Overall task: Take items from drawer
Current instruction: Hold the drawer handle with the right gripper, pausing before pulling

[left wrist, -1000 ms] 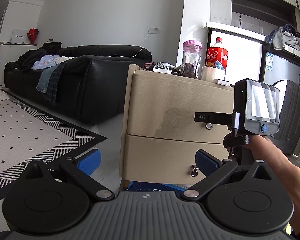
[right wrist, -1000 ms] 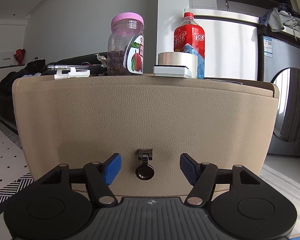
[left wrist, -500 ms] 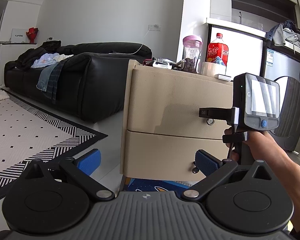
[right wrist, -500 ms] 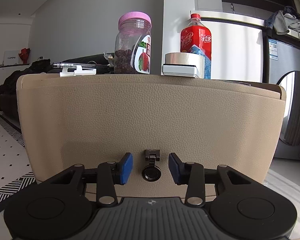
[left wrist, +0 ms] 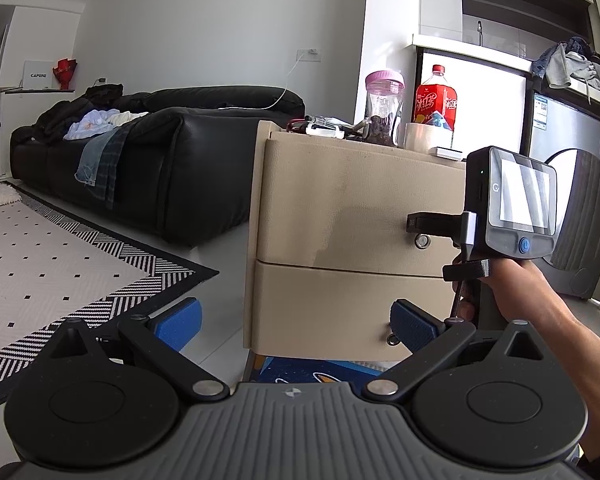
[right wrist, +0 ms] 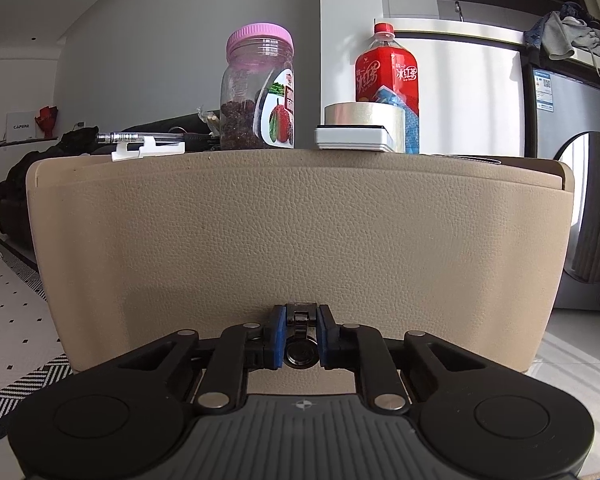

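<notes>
Barely started: my right tool (right wrist: 299,339) is closing on the top drawer's ring pull (right wrist: 299,350), pads against it. Top drawer (right wrist: 300,240) still shut in the nightstand (left wrist: 340,240), contents unseen. Left tool (left wrist: 296,322) hangs released, low before the nightstand.

Both wrist views toward nightstand (left wrist: 340,208)
</notes>
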### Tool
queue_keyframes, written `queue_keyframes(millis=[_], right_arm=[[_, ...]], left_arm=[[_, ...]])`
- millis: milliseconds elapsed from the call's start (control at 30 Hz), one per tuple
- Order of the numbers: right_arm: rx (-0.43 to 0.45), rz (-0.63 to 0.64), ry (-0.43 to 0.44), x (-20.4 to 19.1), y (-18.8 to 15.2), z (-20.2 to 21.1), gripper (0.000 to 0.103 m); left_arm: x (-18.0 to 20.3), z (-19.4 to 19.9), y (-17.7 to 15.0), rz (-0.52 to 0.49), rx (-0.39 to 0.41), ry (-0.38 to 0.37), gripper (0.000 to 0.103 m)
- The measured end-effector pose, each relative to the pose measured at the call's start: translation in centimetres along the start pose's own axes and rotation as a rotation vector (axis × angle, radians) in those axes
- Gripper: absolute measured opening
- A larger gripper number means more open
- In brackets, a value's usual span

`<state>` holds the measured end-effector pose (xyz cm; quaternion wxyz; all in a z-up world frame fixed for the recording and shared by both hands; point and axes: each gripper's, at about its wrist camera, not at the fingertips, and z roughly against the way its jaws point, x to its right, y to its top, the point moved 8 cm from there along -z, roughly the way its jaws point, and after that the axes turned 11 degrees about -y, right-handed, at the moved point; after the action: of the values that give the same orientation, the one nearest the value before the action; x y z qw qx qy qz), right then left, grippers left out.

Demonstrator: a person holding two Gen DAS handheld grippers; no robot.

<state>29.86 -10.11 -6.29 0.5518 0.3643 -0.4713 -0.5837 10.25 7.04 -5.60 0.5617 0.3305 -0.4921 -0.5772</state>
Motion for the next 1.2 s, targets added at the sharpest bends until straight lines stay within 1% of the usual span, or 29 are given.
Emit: queue_keyframes(millis=[633, 1200], right_arm=[[-0.018, -0.043, 0.009, 0.35, 0.05, -0.10, 0.017], [-0.011, -0.028, 0.005, 0.23, -0.01, 0.08, 0.017]], left_arm=[[0.18, 0.84, 0.62, -0.006, 0.021, -0.004, 0.103], [-0.01, 0.37, 0.38, -0.005, 0.011, -0.004, 0.103]])
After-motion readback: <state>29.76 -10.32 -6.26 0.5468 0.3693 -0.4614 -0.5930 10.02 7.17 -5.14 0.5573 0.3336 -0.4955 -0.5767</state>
